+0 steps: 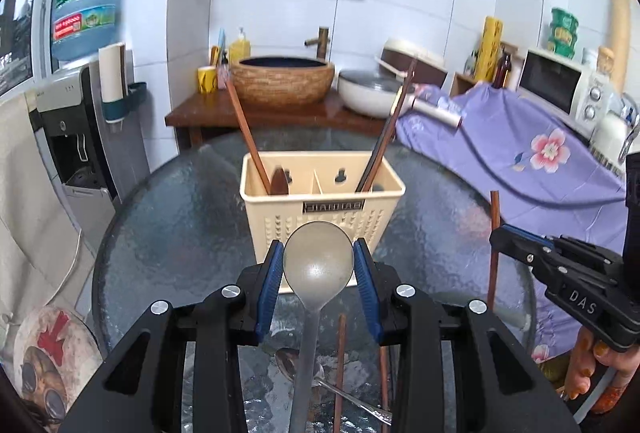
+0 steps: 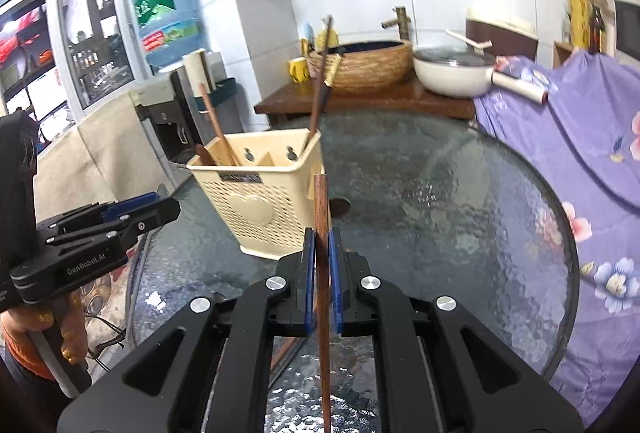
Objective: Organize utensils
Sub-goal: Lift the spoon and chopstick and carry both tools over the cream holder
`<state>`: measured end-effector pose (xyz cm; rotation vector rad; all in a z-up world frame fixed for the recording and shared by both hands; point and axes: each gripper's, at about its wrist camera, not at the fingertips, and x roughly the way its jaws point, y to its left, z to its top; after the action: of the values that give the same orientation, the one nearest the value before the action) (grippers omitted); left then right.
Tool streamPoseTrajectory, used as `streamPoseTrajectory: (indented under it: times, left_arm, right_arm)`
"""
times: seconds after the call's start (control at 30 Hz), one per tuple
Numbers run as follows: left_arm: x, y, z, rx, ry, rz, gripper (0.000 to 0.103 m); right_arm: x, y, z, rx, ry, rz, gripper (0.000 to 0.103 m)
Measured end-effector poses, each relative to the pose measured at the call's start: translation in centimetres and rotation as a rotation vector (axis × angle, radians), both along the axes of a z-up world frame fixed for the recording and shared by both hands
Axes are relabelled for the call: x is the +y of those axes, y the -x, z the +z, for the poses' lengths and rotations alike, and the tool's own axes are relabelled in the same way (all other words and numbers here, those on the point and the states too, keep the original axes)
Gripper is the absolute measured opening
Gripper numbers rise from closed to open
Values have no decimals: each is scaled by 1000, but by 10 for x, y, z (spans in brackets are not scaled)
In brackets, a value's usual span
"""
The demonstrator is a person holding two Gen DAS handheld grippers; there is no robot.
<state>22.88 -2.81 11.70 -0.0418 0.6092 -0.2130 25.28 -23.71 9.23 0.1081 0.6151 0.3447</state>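
1 dull grey spoon [image 1: 318, 265], 1 reddish-brown wooden chopstick [image 2: 321, 233]

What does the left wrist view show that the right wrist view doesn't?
Only left wrist: the left gripper shut on the grey metal spoon, plus a silver spoon and brown chopsticks lying on the table beneath.
Only right wrist: the heart shape embossed on the basket.
Both: the cream plastic utensil basket, the round glass table, and the right gripper shut on a brown wooden chopstick.

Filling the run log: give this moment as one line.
left claw: shut on spoon | right claw: shut on chopstick | caddy: ahead on table, partly filled
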Motion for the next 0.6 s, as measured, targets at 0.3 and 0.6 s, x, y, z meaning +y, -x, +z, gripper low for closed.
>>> streamPoseTrajectory:
  times: [0.3,0.6]
  left_arm:
    - [15,-8,13,-6,114,7,35]
    - [23,-23,34,-30,217,-5,35]
  right_arm:
    - [10,12,36,-49,-23,38,8]
    - [23,4,70,-93,-22,65,8]
